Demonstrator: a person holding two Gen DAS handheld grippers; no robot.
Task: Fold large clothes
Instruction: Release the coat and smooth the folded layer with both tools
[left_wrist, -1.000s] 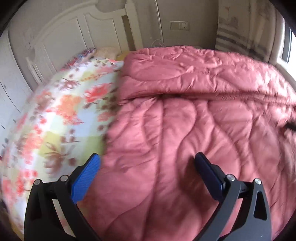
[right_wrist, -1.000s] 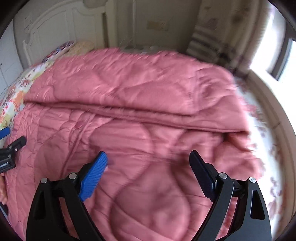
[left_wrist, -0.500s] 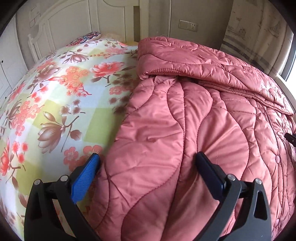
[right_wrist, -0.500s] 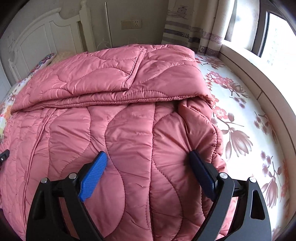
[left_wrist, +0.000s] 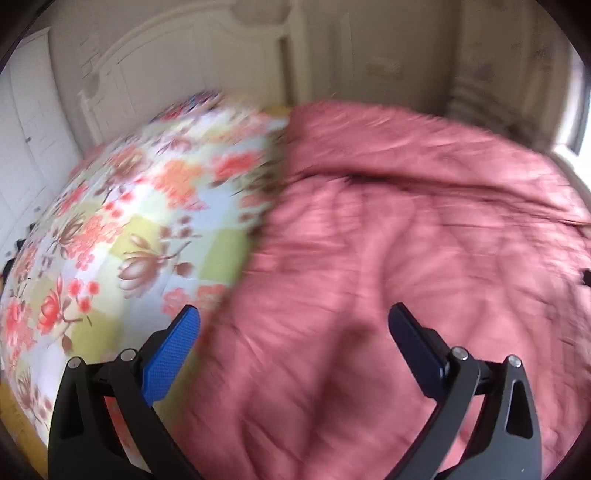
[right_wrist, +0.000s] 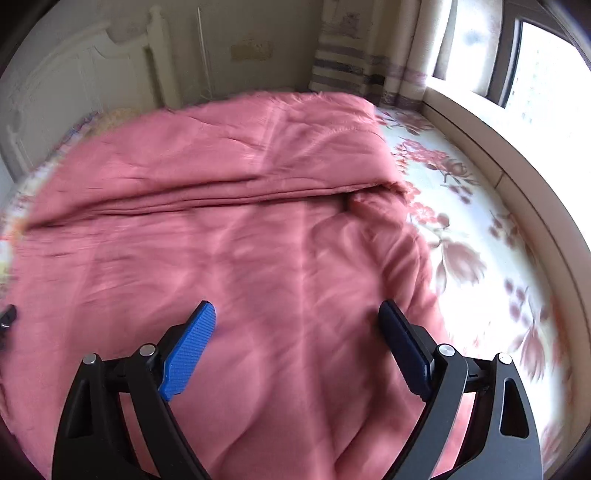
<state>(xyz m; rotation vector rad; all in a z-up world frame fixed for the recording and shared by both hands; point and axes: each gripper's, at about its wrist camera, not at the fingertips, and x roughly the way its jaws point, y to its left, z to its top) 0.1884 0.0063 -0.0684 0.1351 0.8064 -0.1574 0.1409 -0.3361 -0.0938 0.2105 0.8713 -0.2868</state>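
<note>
Left gripper spread wide, holding nothing; near left edge of pink quilt lies between its fingers. Right gripper likewise spread, empty, over quilt's near right part, edge just right of it. Quilt on floral bed sheet. Farther: folded layer's edge runs left-right. Both views blurred.
</note>
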